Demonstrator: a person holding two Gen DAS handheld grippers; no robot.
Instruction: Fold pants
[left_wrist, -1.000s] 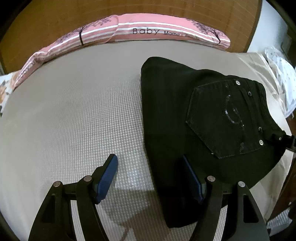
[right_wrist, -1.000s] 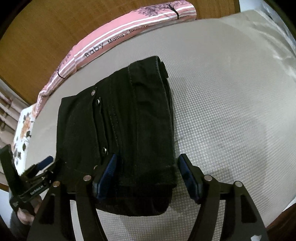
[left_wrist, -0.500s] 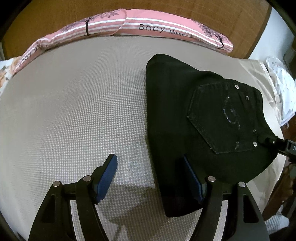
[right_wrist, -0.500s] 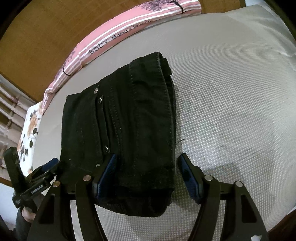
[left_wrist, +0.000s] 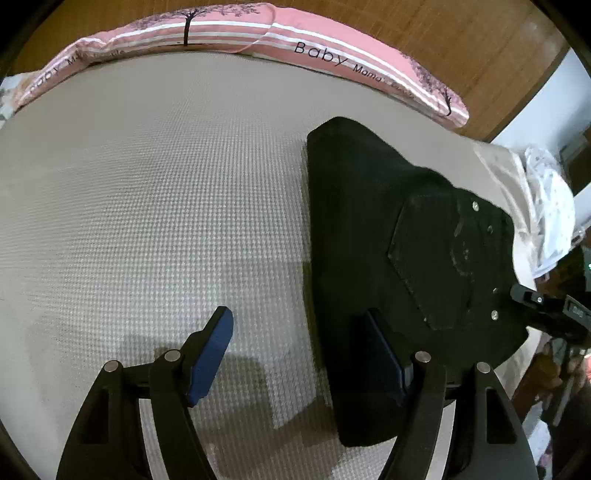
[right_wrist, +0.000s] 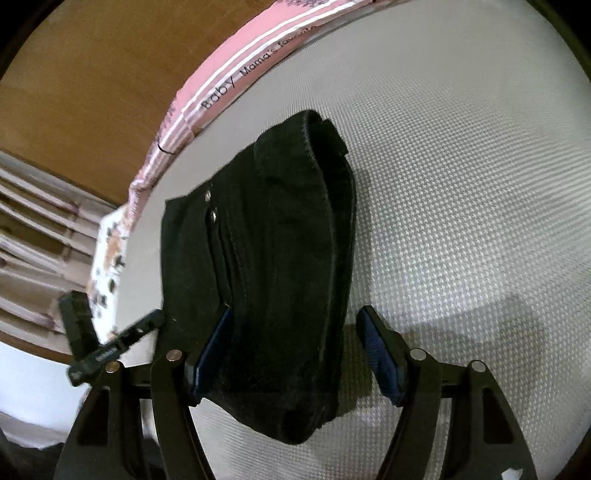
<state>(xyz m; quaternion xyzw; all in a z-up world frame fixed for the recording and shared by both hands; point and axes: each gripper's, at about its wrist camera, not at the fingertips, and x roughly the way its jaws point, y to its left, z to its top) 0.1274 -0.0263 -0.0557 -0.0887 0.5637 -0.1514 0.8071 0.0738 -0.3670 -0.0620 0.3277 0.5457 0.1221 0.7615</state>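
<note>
Black denim pants (left_wrist: 388, 258), folded into a compact bundle, lie on the beige woven mattress (left_wrist: 147, 221). Left view: keep the edges aligned; the left gripper (left_wrist: 299, 354) tilts steeply down, jaws apart, empty, straddling the bundle's edge. Right view: the right gripper (right_wrist: 295, 354) angles down, jaws spread around the near end, not clamped.
</note>
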